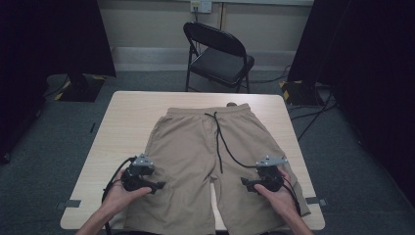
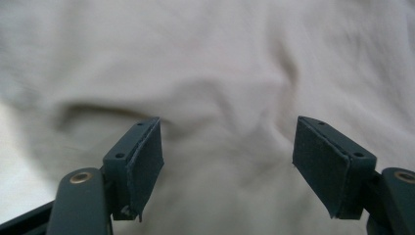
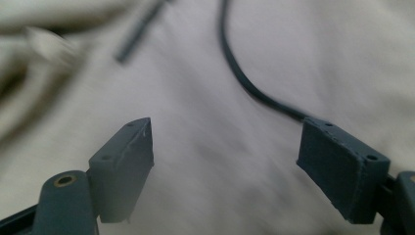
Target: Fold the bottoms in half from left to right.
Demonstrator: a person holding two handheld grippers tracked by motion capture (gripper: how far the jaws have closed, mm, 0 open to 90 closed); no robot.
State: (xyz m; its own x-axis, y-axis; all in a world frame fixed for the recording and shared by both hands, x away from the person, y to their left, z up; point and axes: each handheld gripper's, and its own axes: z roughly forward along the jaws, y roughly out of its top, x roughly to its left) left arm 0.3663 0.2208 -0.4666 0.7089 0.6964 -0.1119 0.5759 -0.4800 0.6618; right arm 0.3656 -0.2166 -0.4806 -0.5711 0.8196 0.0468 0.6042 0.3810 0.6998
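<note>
Tan shorts (image 1: 191, 147) lie flat on the light wooden table (image 1: 122, 117), waistband at the far side and legs toward me. A black drawstring (image 1: 219, 142) runs down from the waistband onto the right leg. My left gripper (image 1: 139, 174) hovers over the left leg, jaws apart above creased fabric (image 2: 220, 63) with nothing between them (image 2: 227, 147). My right gripper (image 1: 268, 174) is over the right leg, also open (image 3: 225, 152). In the right gripper view the drawstring (image 3: 244, 81) curves down behind the right jaw, and it is not gripped.
A black folding chair (image 1: 220, 54) stands beyond the table's far edge. Dark curtains flank both sides, and cables (image 1: 313, 115) trail on the floor at the right. Bare tabletop shows left of the shorts. Tape marks (image 1: 72, 202) sit at the near table corners.
</note>
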